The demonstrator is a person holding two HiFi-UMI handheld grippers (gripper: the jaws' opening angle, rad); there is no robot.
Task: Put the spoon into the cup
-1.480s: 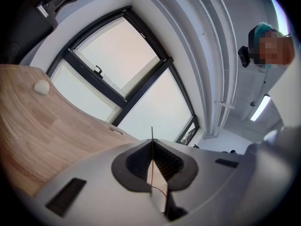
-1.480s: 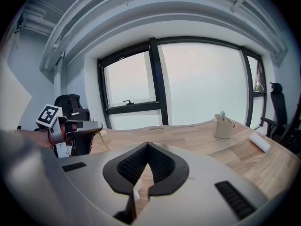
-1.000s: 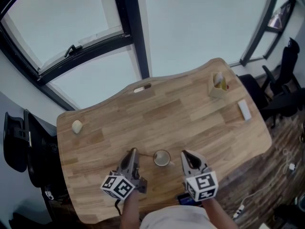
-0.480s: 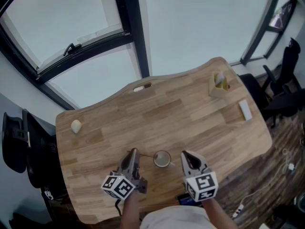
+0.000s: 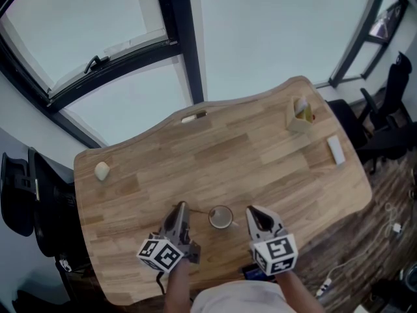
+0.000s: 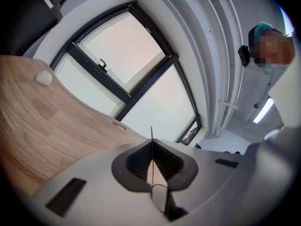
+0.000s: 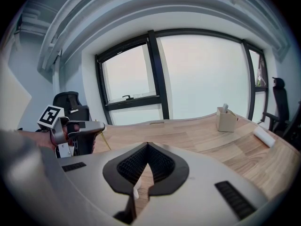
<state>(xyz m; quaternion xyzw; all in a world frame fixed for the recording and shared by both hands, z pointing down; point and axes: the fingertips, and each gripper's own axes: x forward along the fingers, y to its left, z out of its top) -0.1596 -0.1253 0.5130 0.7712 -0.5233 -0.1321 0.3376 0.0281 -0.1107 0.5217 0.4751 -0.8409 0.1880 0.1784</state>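
Pinching the spoon [image 6: 151, 135] in the left tongs [image 5: 182, 208], pressing both pads onto its thin golden handle, seen edge-on in the left gripper view. Pointing that thin length across toward the cup [image 5: 221, 217], standing near the middle of the near edge of the table [image 5: 260, 155]. Reaching, by the head view, about as far as the cup's left rim with the free end. Impossible to tell whether dipping inside or only hovering at the rim, being too thin to trace there.

Holding the right tongs [image 7: 147, 146] pressed together just beside the cup on its right. Gripping nothing recognisable there, with only a tiny pale speck low in the gap, too small to name.

Judging the task well under way but unfinished: gripping the spoon firmly and bringing it right up to the cup, yet not letting go. Probably needing next: lowering the free end fully past the rim, spreading the left tongs to release, and drawing clear without tipping the cup. Possibly steadying the cup with the right tongs meanwhile.
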